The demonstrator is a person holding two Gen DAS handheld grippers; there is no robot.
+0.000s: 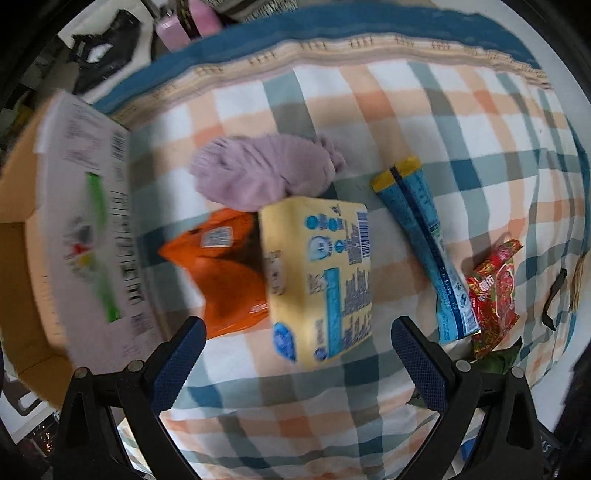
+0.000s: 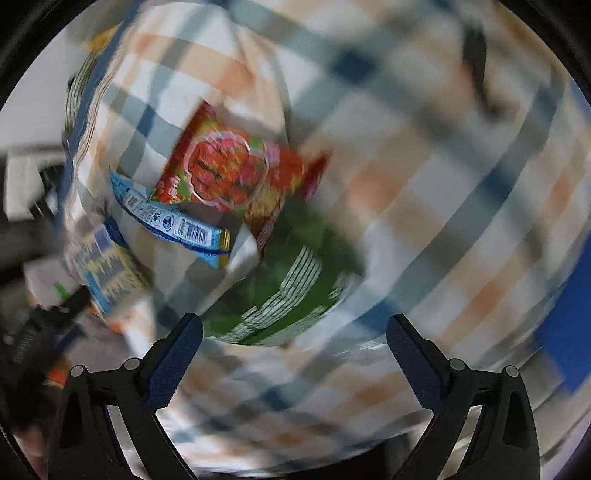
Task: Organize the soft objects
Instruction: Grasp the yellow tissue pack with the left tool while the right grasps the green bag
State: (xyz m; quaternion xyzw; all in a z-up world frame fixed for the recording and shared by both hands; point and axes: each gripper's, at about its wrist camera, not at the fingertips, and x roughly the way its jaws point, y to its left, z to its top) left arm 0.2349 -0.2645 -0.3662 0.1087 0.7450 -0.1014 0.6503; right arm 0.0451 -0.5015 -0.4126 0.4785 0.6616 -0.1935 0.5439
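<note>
In the left wrist view my left gripper (image 1: 297,330) is open and empty just above a yellow tissue pack (image 1: 319,277) on the plaid blanket (image 1: 461,122). An orange pouch (image 1: 221,273) lies under the pack's left side, and a lilac knit cloth (image 1: 258,171) lies behind it. A blue snack packet (image 1: 424,243) and a red snack bag (image 1: 495,291) lie to the right. In the blurred right wrist view my right gripper (image 2: 293,328) is open and empty over a green bag (image 2: 291,291), with the red bag (image 2: 236,170), blue packet (image 2: 173,218) and tissue pack (image 2: 107,269) beyond.
An open cardboard box (image 1: 22,258) with a white printed flap (image 1: 88,229) stands at the blanket's left edge. A blue border (image 1: 332,26) runs along the far edge. Dark clutter and pink bottles (image 1: 184,18) lie beyond. A dark strap (image 1: 554,295) lies at far right.
</note>
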